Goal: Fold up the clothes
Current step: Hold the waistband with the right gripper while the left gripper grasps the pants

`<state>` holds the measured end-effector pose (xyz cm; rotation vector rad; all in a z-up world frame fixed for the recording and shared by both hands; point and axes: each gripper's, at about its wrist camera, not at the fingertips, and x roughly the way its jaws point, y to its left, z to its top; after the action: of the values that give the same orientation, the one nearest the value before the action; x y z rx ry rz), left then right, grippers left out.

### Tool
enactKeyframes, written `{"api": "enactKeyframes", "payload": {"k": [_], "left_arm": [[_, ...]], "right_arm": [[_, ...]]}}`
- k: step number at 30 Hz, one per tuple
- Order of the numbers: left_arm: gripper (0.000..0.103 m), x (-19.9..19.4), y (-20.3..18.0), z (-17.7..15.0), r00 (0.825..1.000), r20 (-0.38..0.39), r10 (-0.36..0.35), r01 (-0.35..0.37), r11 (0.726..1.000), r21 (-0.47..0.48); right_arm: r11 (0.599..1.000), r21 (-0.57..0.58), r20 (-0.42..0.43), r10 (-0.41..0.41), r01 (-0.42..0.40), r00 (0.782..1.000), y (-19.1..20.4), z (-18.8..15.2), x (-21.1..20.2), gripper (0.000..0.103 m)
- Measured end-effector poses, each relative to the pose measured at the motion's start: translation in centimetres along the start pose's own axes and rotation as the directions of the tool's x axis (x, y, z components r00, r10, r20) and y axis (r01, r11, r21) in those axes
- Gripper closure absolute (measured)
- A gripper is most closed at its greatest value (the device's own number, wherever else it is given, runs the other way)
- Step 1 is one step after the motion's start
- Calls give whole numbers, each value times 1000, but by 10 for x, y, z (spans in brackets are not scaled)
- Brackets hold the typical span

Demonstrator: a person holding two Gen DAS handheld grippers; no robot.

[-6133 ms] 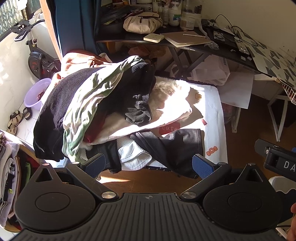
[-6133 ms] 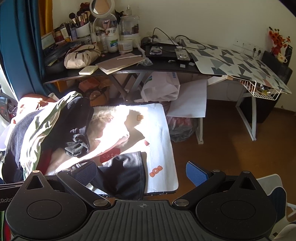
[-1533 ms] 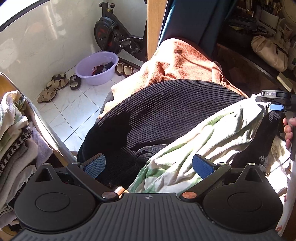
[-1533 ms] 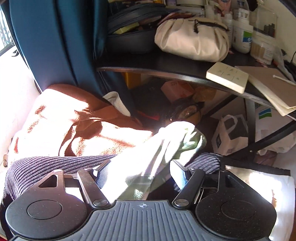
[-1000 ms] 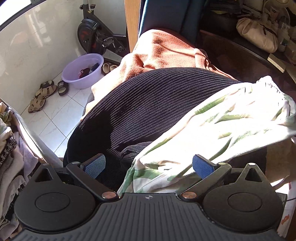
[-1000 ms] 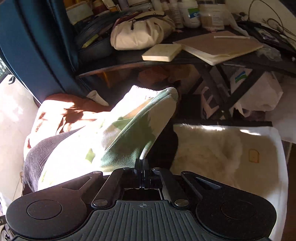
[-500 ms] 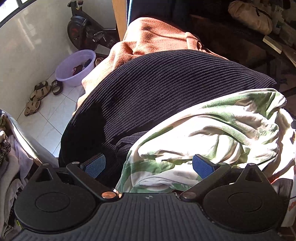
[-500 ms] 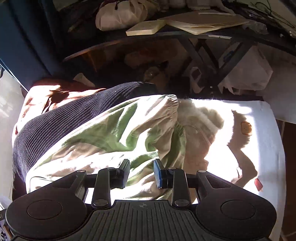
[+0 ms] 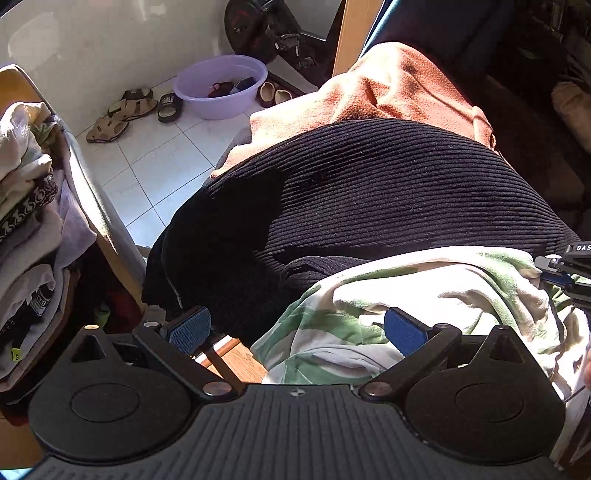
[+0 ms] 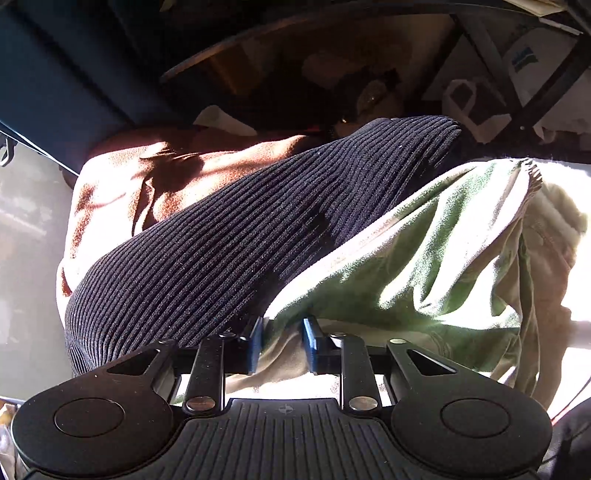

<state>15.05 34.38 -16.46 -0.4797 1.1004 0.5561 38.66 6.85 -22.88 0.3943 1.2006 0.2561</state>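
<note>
A pile of clothes fills both views. On top lies a green-and-white garment (image 9: 424, 291) (image 10: 443, 240), over a black ribbed knit (image 9: 369, 192) (image 10: 221, 251) and an orange-brown garment (image 9: 388, 88) (image 10: 129, 184). My left gripper (image 9: 295, 328) stands wide open just above the near edge of the pile, one blue pad over the black knit and the other over the green-and-white cloth. My right gripper (image 10: 282, 343) is closing on a bunched fold of the green-and-white garment, and cloth fills the narrow gap between its pads. The right gripper (image 9: 565, 269) also shows at the right edge of the left wrist view.
On the tiled floor to the left sit a purple basin (image 9: 221, 85), sandals (image 9: 118, 118) and an exercise bike (image 9: 273, 33). A stack of folded clothes (image 9: 26, 206) stands at the near left. Beyond the pile are a blue curtain (image 10: 55, 74) and desk legs with bags (image 10: 480, 92).
The right gripper let go of the lifted end of the green-and-white garment, dropped down to the pile and narrowed its jaws around a fold. The left gripper shifted and rolled, staying open.
</note>
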Motion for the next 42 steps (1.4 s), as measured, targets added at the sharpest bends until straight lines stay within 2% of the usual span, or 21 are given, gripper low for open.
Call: {"api": "enactKeyframes", "payload": {"k": [3, 6, 9, 12, 16, 19, 21, 24, 26, 27, 28, 29, 31, 33, 37, 39, 42], "left_arm": [[1, 6, 12, 2, 997, -42, -67, 63, 995, -77], [1, 13, 17, 1, 988, -78, -135, 124, 984, -128], [1, 23, 20, -3, 976, -95, -197, 178, 968, -177], [1, 38, 19, -9, 956, -124, -266, 235, 947, -219], [1, 64, 16, -19, 920, -191, -343, 280, 914, -292], [1, 79, 13, -26, 899, -229, -373, 285, 896, -339], [1, 84, 12, -29, 891, -239, -387, 290, 888, -357], [1, 87, 15, -33, 860, -246, -446, 330, 856, -399], [1, 91, 17, -33, 848, -247, -468, 338, 838, -429], [1, 93, 17, -33, 845, -250, -472, 335, 833, -441], [1, 96, 18, -32, 843, -252, -476, 332, 827, -453], [1, 99, 19, -32, 842, -251, -477, 325, 822, -468], [1, 107, 22, -32, 843, -246, -479, 305, 800, -517], [1, 117, 24, -33, 835, -242, -495, 291, 769, -569], [1, 135, 27, -38, 826, -231, -514, 258, 710, -655], [1, 140, 30, -42, 819, -212, -534, 256, 669, -697], [1, 150, 37, -51, 806, -185, -562, 240, 596, -766]], "right_arm": [[998, -46, 34, 45, -44, 998, -11, -11, -22, 100], [995, -60, 24, 86, -85, 996, -32, -31, -55, 100], [992, -117, 4, 37, -37, 999, -53, -60, -81, 100], [995, -103, -47, -14, 9, 999, -77, -83, -89, 100], [1000, -9, -88, 0, 0, 996, -97, -94, -85, 99], [1000, -1, -98, 3, -3, 995, -98, -93, -78, 91], [1000, 23, -100, 2, 1, 995, -100, -88, -71, 67], [997, 81, -109, 14, -5, 994, -106, -82, -61, 64], [989, 145, -131, 32, -13, 991, -112, -79, -54, 67], [983, 181, -139, 43, -18, 989, -115, -79, -52, 86], [978, 206, -137, 54, -25, 989, -116, -78, -53, 96], [975, 219, -126, 63, -34, 990, -115, -77, -56, 97], [976, 209, -92, 87, -66, 992, -111, -73, -71, 97], [980, 171, -56, 114, -103, 992, -106, -69, -90, 98], [988, 69, -32, 143, -141, 989, -96, -67, -124, 98], [990, 20, -43, 139, -139, 989, -96, -71, -135, 98], [992, 21, -68, 122, -121, 990, -106, -82, -140, 98]]}}
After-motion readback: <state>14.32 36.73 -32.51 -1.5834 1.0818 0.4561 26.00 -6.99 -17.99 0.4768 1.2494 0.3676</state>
